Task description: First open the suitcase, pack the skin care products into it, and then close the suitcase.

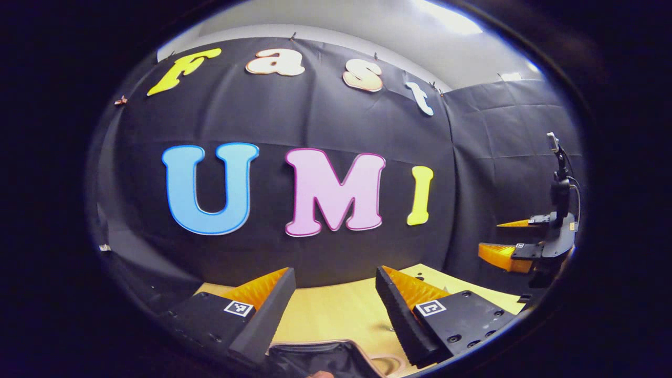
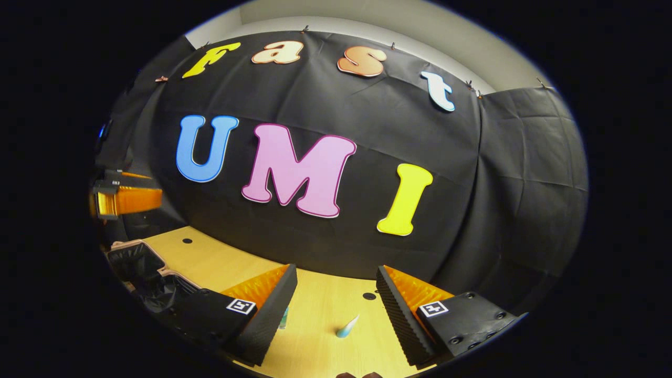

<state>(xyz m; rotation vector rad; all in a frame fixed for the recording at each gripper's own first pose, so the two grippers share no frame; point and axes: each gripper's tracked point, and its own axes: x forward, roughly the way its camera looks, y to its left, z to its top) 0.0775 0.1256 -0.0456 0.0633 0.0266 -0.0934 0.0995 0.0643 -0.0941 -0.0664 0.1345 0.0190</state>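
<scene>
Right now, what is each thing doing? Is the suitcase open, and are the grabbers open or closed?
suitcase: open, dark lining showing, lying on the table.
left gripper: open, nothing between its fingers, held above the suitcase edge.
right gripper: open, holding nothing, above the table.
small blue-tipped tube: on the table, not packed yet.
second small item: on the table, mostly hidden by a finger.
table: bare wood.

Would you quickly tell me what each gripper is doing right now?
Left gripper: open, holding nothing.
Right gripper: open, holding nothing.
</scene>
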